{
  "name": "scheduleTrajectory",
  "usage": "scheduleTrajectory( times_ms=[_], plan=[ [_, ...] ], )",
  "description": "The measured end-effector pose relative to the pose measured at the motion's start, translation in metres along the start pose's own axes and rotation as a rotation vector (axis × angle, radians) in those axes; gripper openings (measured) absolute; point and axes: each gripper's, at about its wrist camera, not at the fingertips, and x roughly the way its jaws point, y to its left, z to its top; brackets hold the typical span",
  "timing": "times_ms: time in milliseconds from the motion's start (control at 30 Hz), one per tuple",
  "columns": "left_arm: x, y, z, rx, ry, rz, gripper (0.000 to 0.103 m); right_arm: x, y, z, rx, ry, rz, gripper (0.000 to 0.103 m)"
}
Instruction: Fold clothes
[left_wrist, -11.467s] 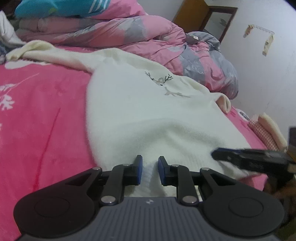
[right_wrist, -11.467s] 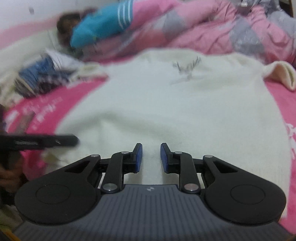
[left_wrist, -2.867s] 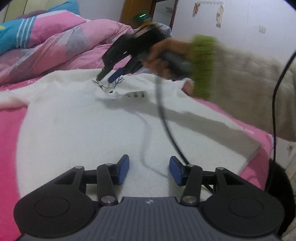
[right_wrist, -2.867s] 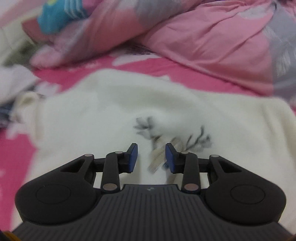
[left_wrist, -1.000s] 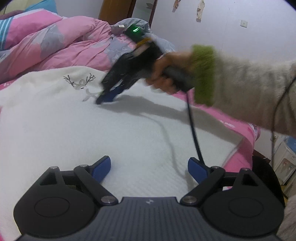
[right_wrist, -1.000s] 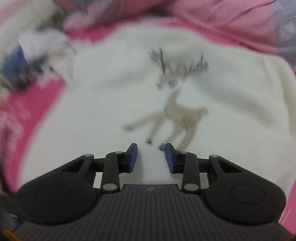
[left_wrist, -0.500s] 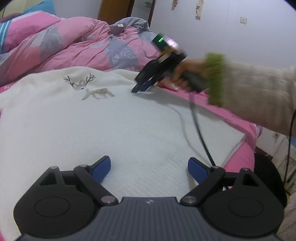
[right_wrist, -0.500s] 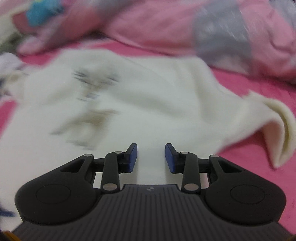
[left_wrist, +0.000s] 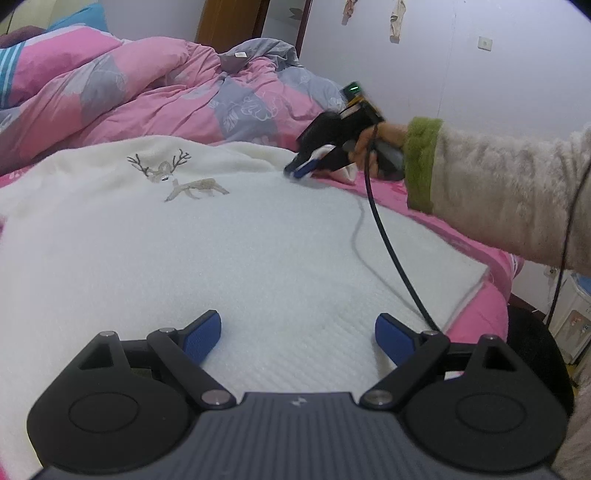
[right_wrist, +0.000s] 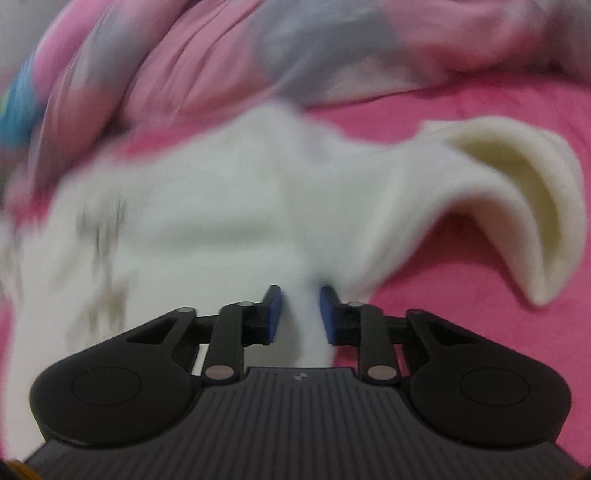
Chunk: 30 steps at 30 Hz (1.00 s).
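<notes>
Sweater (left_wrist: 229, 251) lies flat on bed (right_wrist: 480, 295); right hand-held gripper (right_wrist: 298, 314) pinches its sleeve edge to fold inward, left hand-held gripper (left_wrist: 297, 338) spread wide, idle

We see that the right gripper (left_wrist: 295, 170) has travelled from the deer print (left_wrist: 173, 177) to the far right edge of the white sweater (left_wrist: 258, 258), beside the sleeve (right_wrist: 517, 177). Its pads (right_wrist: 274, 314), apart half a second ago, now close on a ridge of the fabric. The left gripper (left_wrist: 297, 338) has spread wide since the start.
</notes>
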Motion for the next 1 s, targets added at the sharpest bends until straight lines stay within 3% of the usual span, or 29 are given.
scheduleTrajectory(
  times_ms=[100,333,467,600,700,833,1000],
  plan=[
    [-0.001,0.005,0.0,-0.025,-0.008,-0.016,0.091,-0.046,-0.022,-0.007,0.142,-0.071,0.043,0.022],
    [-0.007,0.018,0.002,-0.126,-0.028,-0.065,0.092,-0.179,-0.046,-0.106,0.196,-0.105,0.177,0.048],
    [-0.032,0.023,0.003,-0.266,-0.053,-0.025,0.092,-0.256,-0.059,-0.163,0.227,-0.125,0.254,0.049],
    [-0.077,0.016,-0.007,-0.254,-0.068,0.036,0.093,-0.217,-0.041,-0.216,0.2,-0.028,0.191,0.049],
    [-0.112,0.014,-0.021,-0.275,-0.092,0.129,0.093,-0.194,-0.037,-0.234,0.193,-0.034,0.161,0.049],
    [-0.145,0.025,-0.04,-0.376,-0.145,0.237,0.092,-0.195,-0.04,-0.249,0.219,-0.085,0.167,0.048],
    [-0.136,0.039,-0.04,-0.425,-0.077,0.258,0.069,-0.2,-0.036,-0.259,0.233,-0.087,0.194,0.041]
  ],
)
